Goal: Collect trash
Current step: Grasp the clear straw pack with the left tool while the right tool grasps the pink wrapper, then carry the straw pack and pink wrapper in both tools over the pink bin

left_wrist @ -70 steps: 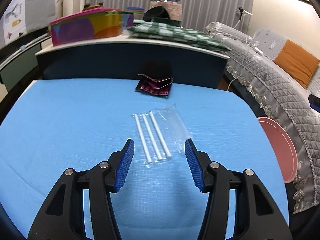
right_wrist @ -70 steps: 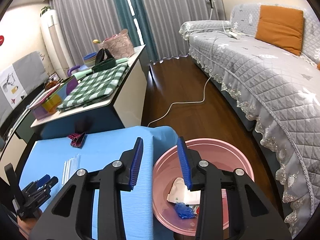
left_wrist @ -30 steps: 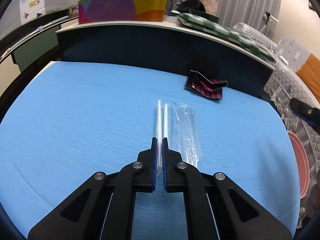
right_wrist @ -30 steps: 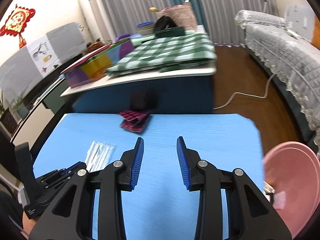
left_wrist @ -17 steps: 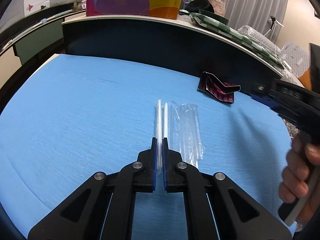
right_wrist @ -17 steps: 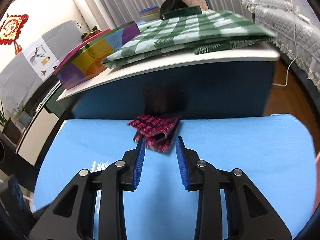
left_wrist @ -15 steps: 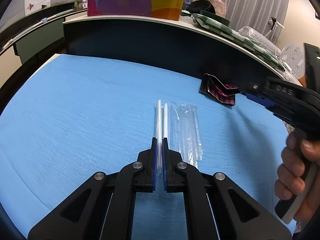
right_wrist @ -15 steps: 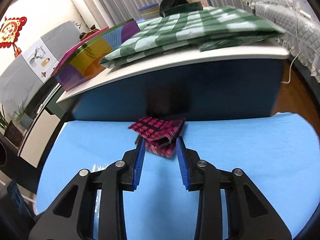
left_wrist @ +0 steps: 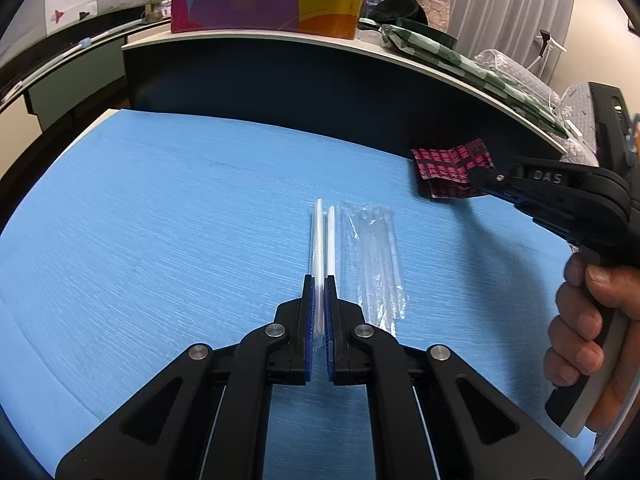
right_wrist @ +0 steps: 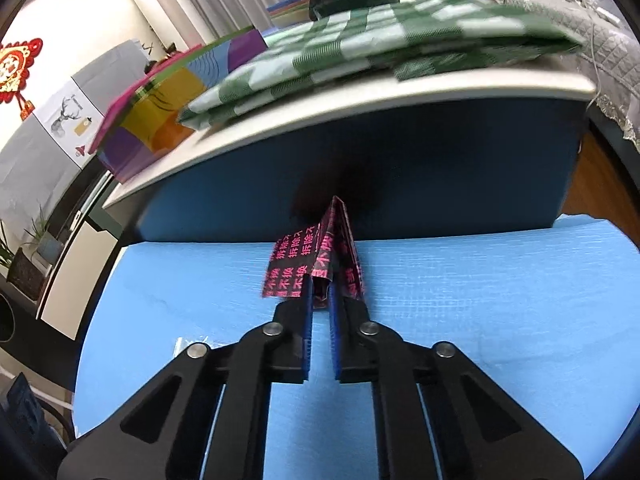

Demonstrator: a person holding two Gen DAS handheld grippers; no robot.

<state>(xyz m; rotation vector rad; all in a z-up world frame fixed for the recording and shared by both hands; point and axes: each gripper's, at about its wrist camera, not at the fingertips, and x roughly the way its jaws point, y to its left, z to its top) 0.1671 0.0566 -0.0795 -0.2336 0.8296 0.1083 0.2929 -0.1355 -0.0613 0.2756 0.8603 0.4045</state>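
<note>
Left tool (left_wrist: 319,280) clamps the straws (left_wrist: 323,236) on the blue counter (left_wrist: 160,220), right tool (right_wrist: 319,290) pinches the pink-and-black wrapper (right_wrist: 316,252).

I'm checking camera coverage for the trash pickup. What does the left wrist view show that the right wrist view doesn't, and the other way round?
Only the left wrist view shows the left gripper shut on the white straws, the clear straw sleeves beside them, and the person's right hand.

Only the right wrist view shows the pink characters on the wrapper, the red knot ornament and the potted plant.

Both show the right gripper shut on the black-and-pink wrapper, the blue table, the colourful box and the green checked cloth.
</note>
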